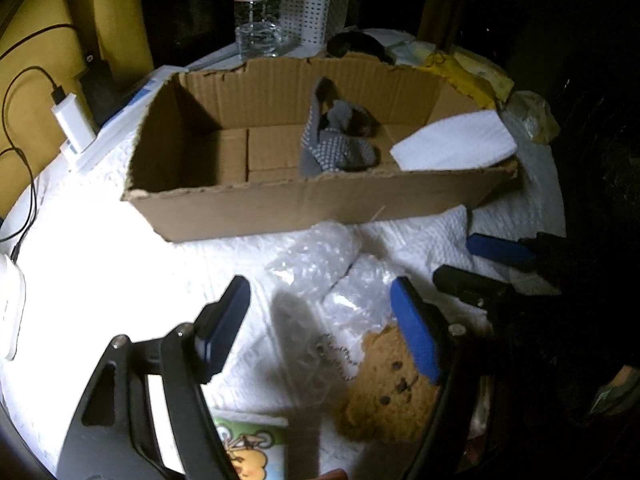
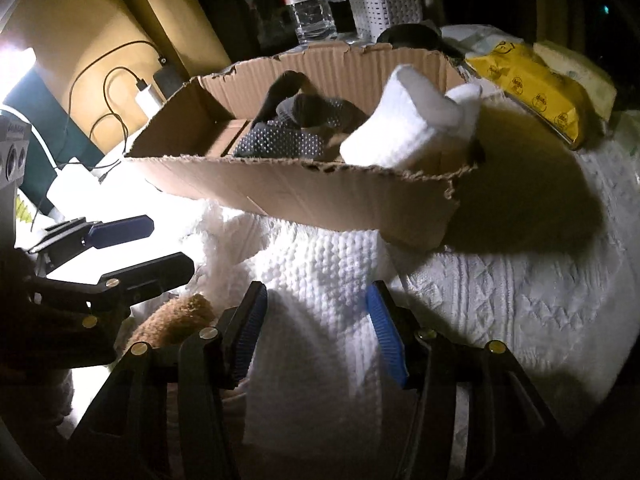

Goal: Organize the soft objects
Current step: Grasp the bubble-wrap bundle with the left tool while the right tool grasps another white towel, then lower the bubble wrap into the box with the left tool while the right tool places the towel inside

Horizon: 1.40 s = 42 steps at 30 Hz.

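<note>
An open cardboard box (image 1: 240, 208) (image 2: 300, 192) sits on a white bedspread and holds grey dotted socks (image 1: 340, 148) (image 2: 280, 144) and a white sock (image 1: 452, 144) (image 2: 408, 128). My left gripper (image 1: 320, 296) (image 2: 172, 244) stands open over crumpled bubble wrap (image 1: 316, 256). A brown teddy bear (image 1: 388, 392) (image 2: 180, 316) with a ball chain (image 1: 340, 356) lies beside its right finger. My right gripper (image 2: 316, 292) (image 1: 456, 258) is open, with a mound of white knitted cloth (image 2: 320, 264) between its fingers. The pads do not visibly squeeze it.
Behind the box stand a water bottle (image 1: 256, 12) and a white perforated basket (image 1: 308, 12). A yellow packet (image 2: 532, 84) lies at the back right. A white charger with cables (image 1: 72, 120) is at the left. A picture card (image 1: 248, 448) lies near the bottom edge.
</note>
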Each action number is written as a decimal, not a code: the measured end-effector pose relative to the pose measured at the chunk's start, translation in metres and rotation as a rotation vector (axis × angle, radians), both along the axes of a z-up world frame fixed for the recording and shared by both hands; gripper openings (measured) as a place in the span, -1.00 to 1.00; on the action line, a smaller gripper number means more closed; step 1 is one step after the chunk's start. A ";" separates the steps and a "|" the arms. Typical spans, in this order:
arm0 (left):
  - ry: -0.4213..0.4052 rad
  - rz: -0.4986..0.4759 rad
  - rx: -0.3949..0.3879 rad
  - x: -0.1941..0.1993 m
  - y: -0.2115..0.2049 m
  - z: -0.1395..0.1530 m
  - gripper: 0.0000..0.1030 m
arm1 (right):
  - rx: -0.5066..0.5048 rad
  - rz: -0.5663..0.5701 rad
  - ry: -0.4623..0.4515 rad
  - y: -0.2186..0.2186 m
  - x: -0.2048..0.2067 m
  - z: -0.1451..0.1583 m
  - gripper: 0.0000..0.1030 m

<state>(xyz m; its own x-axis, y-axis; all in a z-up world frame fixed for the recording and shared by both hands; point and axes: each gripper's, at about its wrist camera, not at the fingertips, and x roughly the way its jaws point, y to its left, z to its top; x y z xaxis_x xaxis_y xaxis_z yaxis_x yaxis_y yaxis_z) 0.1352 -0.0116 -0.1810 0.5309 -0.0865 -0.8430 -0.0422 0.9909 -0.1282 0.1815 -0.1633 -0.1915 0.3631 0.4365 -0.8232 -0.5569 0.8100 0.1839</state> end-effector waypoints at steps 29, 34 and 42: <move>-0.077 -0.082 -0.059 -0.009 -0.018 0.018 -0.22 | 0.022 -0.076 -0.170 -0.047 -0.030 0.057 -0.83; -0.121 -0.082 -0.059 -0.025 -0.014 0.036 -0.22 | 0.025 -0.090 -0.207 -0.051 -0.038 0.073 -0.82; -0.196 -0.093 -0.067 -0.046 -0.009 0.070 -0.21 | 0.042 -0.098 -0.252 -0.050 -0.050 0.099 -0.82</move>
<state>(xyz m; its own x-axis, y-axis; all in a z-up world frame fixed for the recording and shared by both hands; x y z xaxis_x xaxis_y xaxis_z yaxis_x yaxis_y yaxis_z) 0.0888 -0.0203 -0.1113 0.6708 -0.1946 -0.7156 0.0810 0.9784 -0.1902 0.1316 -0.2136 -0.0928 0.5964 0.4212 -0.6833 -0.5088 0.8568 0.0840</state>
